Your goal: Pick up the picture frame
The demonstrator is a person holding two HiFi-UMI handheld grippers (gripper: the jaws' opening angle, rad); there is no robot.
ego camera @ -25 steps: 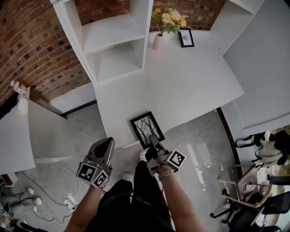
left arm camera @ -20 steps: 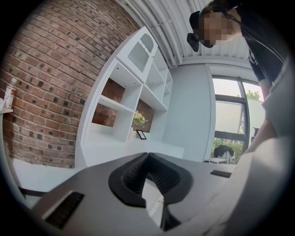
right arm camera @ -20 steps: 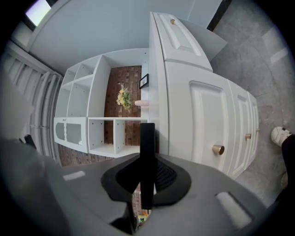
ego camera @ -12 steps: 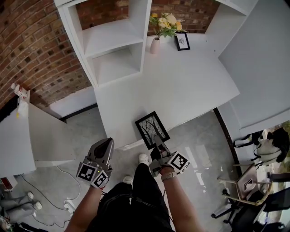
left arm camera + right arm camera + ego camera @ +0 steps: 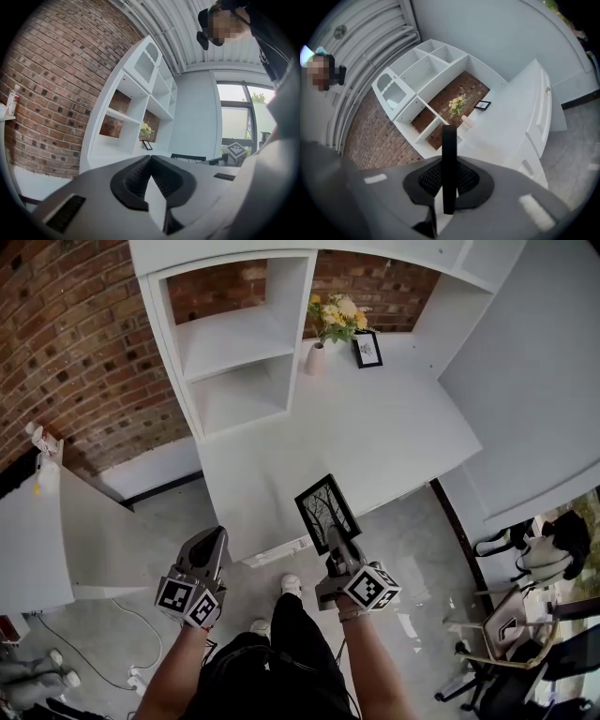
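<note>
Brick wall (image 5: pixel 75 352) fills the left and the back of the head view. A white shelving unit (image 5: pixel 234 343) with open compartments stands against it. A broad white desk (image 5: pixel 375 427) runs from the foot of the shelves toward the person. Grey glossy floor (image 5: pixel 412 549) lies below the desk's near edge. A lower white side table (image 5: pixel 37 531) sits at far left, and an office chair (image 5: pixel 506 634) at lower right.

Person's legs in dark trousers (image 5: pixel 272 671) show at bottom centre, with both forearms reaching forward.

Right gripper (image 5: pixel 336 542): its fingers (image 5: pixel 468 178) are closed on the picture frame (image 5: pixel 327 512) and grip it by its near edge. The frame is black-edged with a bare-tree print. It is tilted and sits over the near edge of the desk, seemingly lifted clear of it, though contact at the far corner cannot be ruled out. In the right gripper view it is edge-on, a dark upright bar between the pads.

Left gripper (image 5: pixel 208 545): it is held to the left of the desk's near corner, over the floor. Its fingers (image 5: pixel 136 176) are closed tip to tip, with nothing between them.

At the back of the desk stands a pale vase (image 5: pixel 315 358) with yellow and white flowers (image 5: pixel 336 315). A second small frame (image 5: pixel 367 349) is just beside it on the right.
</note>
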